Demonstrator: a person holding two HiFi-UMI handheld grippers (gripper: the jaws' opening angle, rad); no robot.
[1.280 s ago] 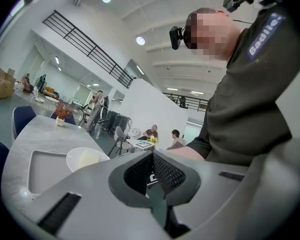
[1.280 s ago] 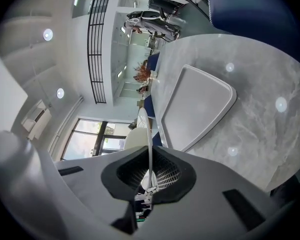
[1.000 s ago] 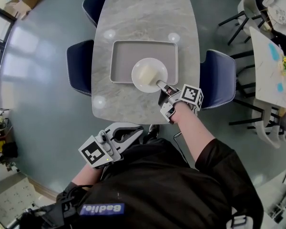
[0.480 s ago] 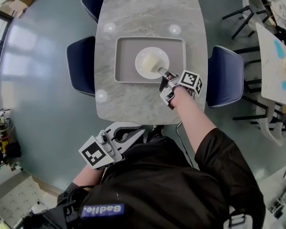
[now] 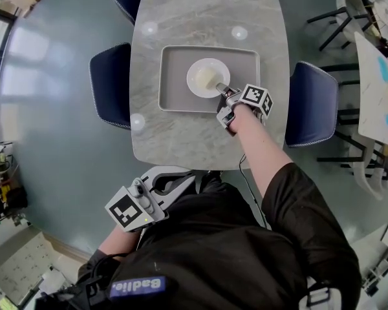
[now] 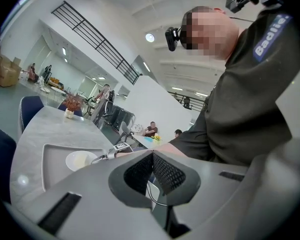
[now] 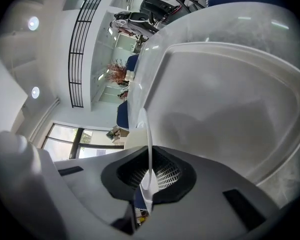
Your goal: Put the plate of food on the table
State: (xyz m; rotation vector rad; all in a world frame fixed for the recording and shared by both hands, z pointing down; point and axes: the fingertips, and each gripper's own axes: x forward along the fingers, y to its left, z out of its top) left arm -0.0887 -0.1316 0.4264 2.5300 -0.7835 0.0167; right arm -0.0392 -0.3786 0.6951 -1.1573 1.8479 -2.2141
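Head view, risk: I am pinching the plate (image 5: 197, 84) only at its near-right rim with the right claw (image 5: 222, 91). With so small a bite, the plate could be tipping and the food (image 5: 207, 77) sliding off if I am swinging it quickly. Its far edge could also be catching the raised lip of the tray (image 5: 176, 90) on the way to the bare surface (image 5: 207, 18).
Head view, position: the plate is lying inside the tray's outline, just ahead of the right claw. I cannot tell whether it is resting or raised.
Left claw view, state: the left claw (image 6: 152, 156) is showing its pads meeting with nothing between them, and it is hanging by my body, well apart from the plate.
Right claw view, state: the right claw is narrow and clamping the thin rim, which is standing edge-on between the pads, with the tray floor beyond.
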